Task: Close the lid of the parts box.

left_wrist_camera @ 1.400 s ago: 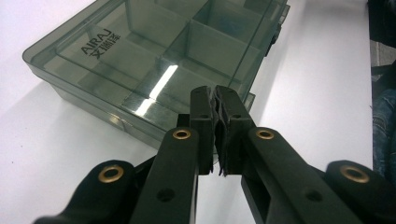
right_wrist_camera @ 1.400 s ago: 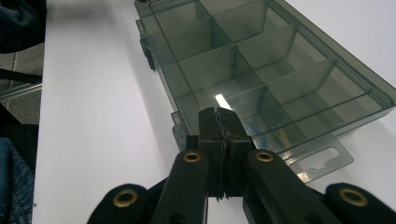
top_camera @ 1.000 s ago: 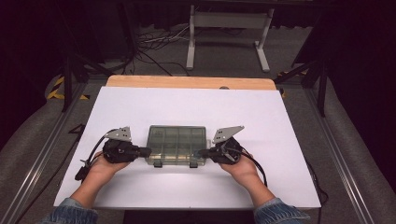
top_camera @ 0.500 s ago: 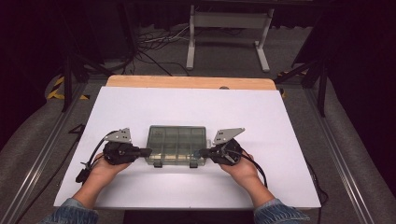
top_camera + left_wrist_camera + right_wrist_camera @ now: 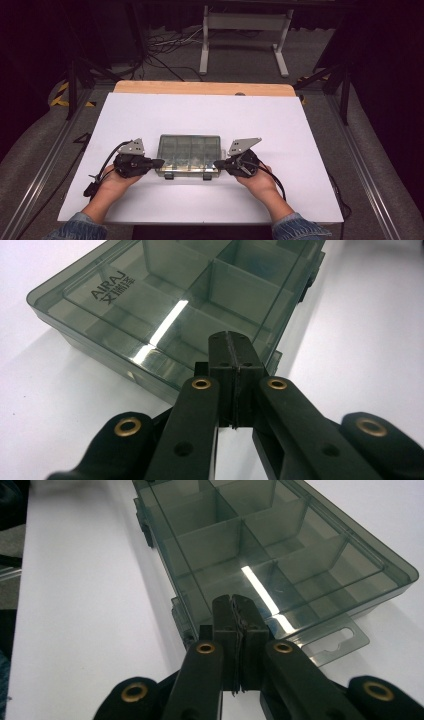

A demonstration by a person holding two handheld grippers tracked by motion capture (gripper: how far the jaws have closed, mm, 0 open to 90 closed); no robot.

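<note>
A smoky clear plastic organizer box with several compartments lies shut on the white table, its two latches facing the person. My left gripper is shut, its tips against the box's left end. In the left gripper view the closed jaws rest at the edge of the box, which bears the word AIRAJ on its lid. My right gripper is shut too, tips touching the box's right end. The right gripper view has the shut jaws over the box near its hang tab.
A white sheet covers the table, with a strip of bare wood at the far edge. Beyond it stands a white metal frame on a dark floor with cables. Black cables trail from both grippers.
Both grippers and the box have stayed nearly still; the hands hold the same places at the box's two ends.
</note>
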